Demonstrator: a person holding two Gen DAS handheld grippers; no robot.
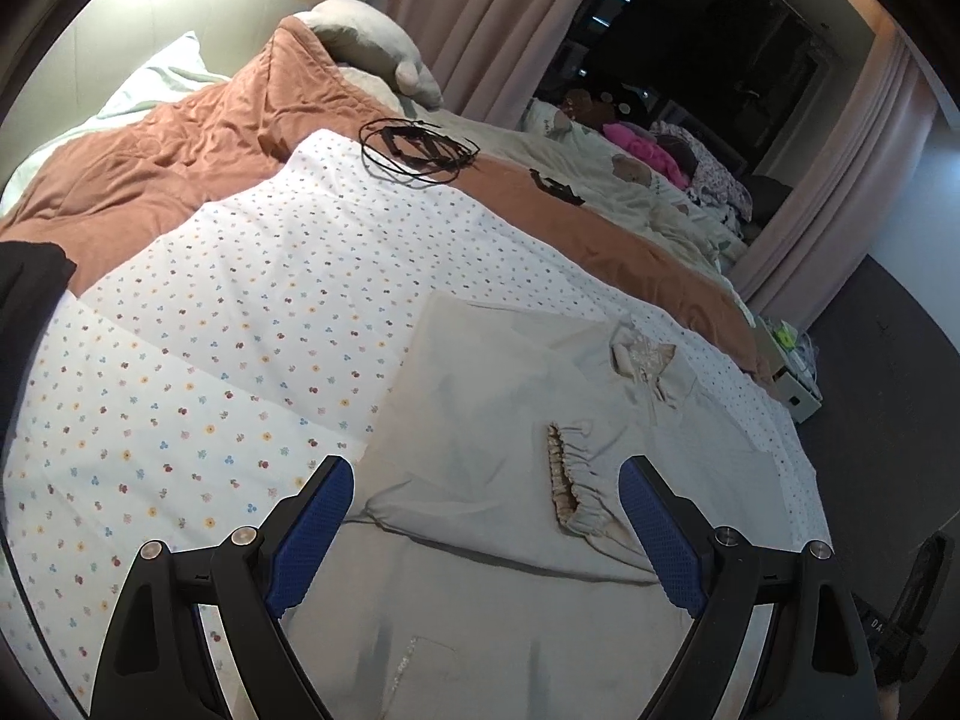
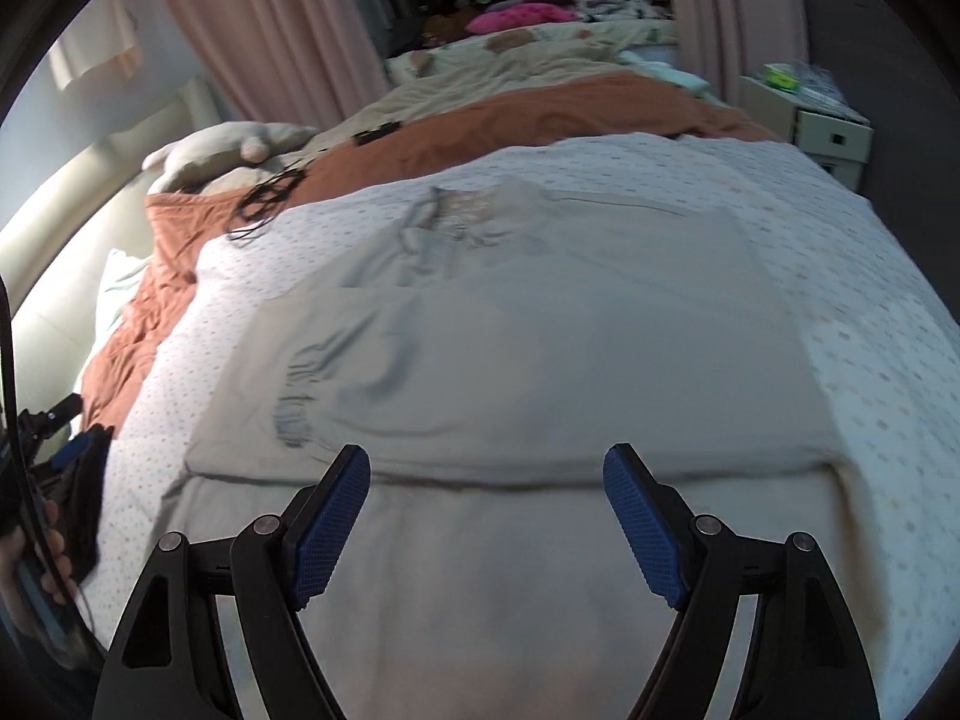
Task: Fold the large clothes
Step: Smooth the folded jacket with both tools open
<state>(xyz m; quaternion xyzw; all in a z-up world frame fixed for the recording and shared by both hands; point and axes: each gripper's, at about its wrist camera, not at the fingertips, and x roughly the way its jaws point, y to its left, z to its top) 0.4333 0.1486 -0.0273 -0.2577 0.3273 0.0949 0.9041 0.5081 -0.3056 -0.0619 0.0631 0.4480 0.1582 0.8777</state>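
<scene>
Both tongs, left [image 1: 483,516] and right [image 2: 486,504], gape empty over beige garment [image 2: 510,348]; left view alone shows lace cuff [image 1: 564,480].

Around you: a floral sheet [image 1: 240,324] spread over the bed; a rust quilt [image 1: 162,162] bunched behind it; a coil of black cable [image 1: 417,150] lying where sheet meets quilt; a grey plush toy [image 1: 366,36] at the headboard end; pink curtains [image 1: 480,18]; a dark window [image 1: 690,48]; a pink cushion [image 2: 519,15] beyond; a white box [image 2: 831,129] beside the bed.
</scene>
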